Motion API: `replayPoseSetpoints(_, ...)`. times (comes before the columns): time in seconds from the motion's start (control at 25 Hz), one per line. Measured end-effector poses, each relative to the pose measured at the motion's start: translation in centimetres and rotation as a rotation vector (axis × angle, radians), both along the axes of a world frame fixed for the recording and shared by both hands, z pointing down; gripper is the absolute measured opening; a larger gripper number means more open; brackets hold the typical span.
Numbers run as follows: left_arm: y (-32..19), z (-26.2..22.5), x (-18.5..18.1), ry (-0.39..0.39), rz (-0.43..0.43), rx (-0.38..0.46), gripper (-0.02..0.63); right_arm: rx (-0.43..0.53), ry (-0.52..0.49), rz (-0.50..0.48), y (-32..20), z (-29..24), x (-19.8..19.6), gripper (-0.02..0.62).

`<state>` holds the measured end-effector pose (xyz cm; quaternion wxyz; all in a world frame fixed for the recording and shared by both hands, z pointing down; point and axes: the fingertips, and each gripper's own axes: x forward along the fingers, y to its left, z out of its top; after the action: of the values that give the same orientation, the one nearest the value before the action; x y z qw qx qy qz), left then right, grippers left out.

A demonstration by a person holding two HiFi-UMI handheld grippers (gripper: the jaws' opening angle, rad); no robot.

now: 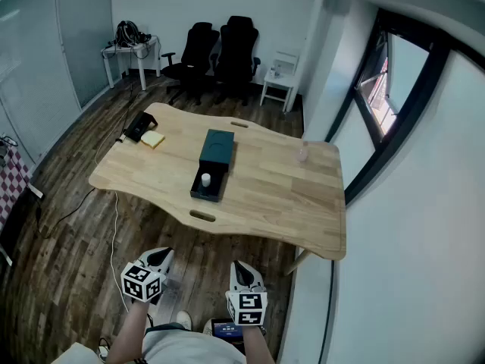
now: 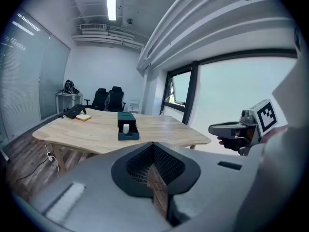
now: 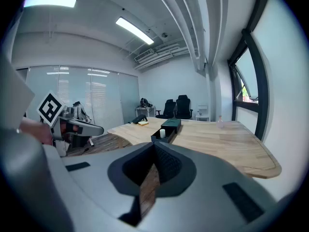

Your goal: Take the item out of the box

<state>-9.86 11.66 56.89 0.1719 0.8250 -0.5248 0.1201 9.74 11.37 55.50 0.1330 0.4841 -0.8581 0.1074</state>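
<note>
the task is not started: the white item (image 1: 205, 179) sits in the open box (image 1: 218, 146) on the table (image 1: 280, 196). left tool (image 1: 159, 261) and right tool (image 1: 241, 273) are closed, empty, well apart from it.

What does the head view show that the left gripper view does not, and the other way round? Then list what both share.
Head view only: the person's shoes, and the marker cube on the left tool. Left gripper view only: the ceiling light, and the left tool's jaws, shut and empty. Both: the table, the box with the white item in it, the chairs, and the right tool.
</note>
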Motion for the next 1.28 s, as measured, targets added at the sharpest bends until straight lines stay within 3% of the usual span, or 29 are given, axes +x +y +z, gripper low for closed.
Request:
replayPoseSetpoints(0.36, -0.1, 0.1, 0.6, -0.008, -0.008, -0.004, 0.0, 0.0, -0.056, 0.004, -0.5, 0.0, 0.9, 0.005)
replayPoseSetpoints(0.72, -3.3, 0.3, 0.5, 0.009, -0.028, 0.026, 0.0, 0.0, -0.028, -0.007, -3.7, 0.7, 1.2, 0.005)
replayPoseSetpoints(1.0, -9.5, 0.7, -0.1, 0.023, -0.002, 0.035, 0.0, -0.019, -0.011, 0.033, -8.8, 1.7, 1.1, 0.005)
replayPoseSetpoints(1.28, -19.7, 0.3, -1.4, 0.022, 0.056, 0.039, 0.0, -0.031, -0.003, 0.087, -17.6, 1.4, -0.5, 0.005)
